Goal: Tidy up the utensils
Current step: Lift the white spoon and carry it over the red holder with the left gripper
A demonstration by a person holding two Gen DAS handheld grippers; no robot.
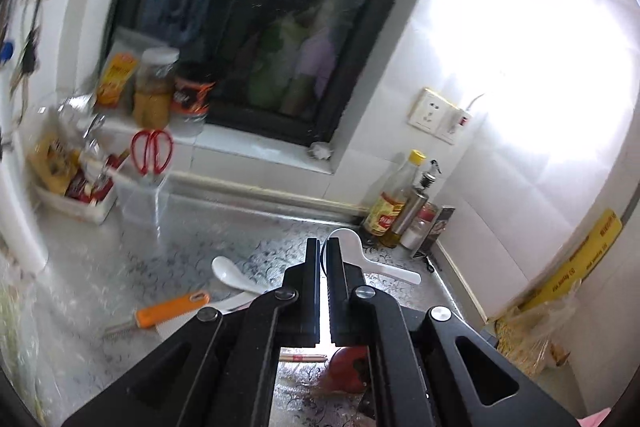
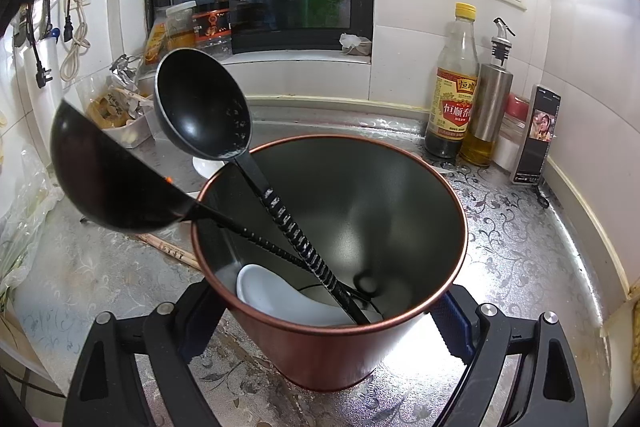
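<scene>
Utensil holder (image 2: 320,359): copper-coloured outside, dark inside, upright on the counter (image 2: 520,247), right in front of the right-hand camera.
Inside the holder: two black ladles (image 2: 200,103) leaning out over the left rim, bowls up; one white spoon (image 2: 272,291) lying in the bottom.
Right gripper (image 2: 322,327): jaws clamped on the holder's lower wall, one on each side – it steadies the holder.
Left gripper (image 1: 323,247): jaws together, pinching a second white spoon (image 1: 384,263) near its bowl, handle sticking out sideways. It is up in the air, above and to the left of the holder.
Loose on the counter: a third white spoon (image 1: 228,269), an orange-handled tool (image 1: 172,311), chopsticks (image 2: 168,249).
Further out: red scissors (image 1: 152,151) standing in a clear tub, vinegar bottle (image 2: 452,87) and oil cruet (image 2: 492,99) in the corner by the wall.
Step, as I judge it: carrying the pinched spoon over to drop into the holder.
Risk 1: the grip is narrow and off to one end of a glazed spoon – it could pivot or slip out and crack on the counter.
Risk 2: the ladle bowls crowd the left side of the mouth; a spoon coming in from that side could knock them and lever the holder over.
Risk 3: dropped from high up, it lands on the spoon below and may chip it.
</scene>
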